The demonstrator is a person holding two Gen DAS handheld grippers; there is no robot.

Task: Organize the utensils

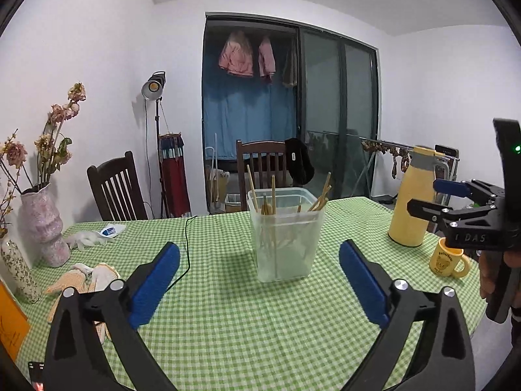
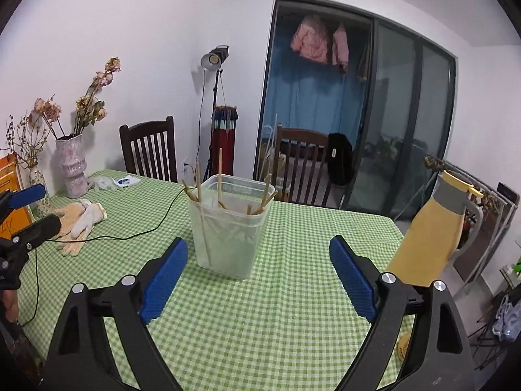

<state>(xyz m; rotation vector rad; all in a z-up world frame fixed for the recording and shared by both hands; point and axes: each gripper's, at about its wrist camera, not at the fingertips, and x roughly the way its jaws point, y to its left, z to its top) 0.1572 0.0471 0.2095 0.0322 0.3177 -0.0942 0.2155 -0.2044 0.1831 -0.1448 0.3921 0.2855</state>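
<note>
A clear plastic container (image 1: 285, 234) stands upright on the green checked tablecloth (image 1: 228, 319), with several wooden chopsticks (image 1: 273, 195) leaning inside it. My left gripper (image 1: 259, 251) is open, its blue pads wide apart and nothing between them, a little short of the container. In the right wrist view the same container (image 2: 229, 228) with chopsticks (image 2: 220, 176) sits just beyond my right gripper (image 2: 259, 247), also open and holding nothing. Each gripper shows at the edge of the other's view: the right gripper (image 1: 433, 198) and the left gripper (image 2: 37, 205).
A yellow thermos jug (image 1: 413, 195) and a yellow mug (image 1: 447, 259) stand at the right. Vases with dried flowers (image 1: 44, 224), work gloves (image 1: 91, 277) and a black cable (image 1: 188, 244) lie at the left. Wooden chairs (image 1: 115, 189) stand behind the table.
</note>
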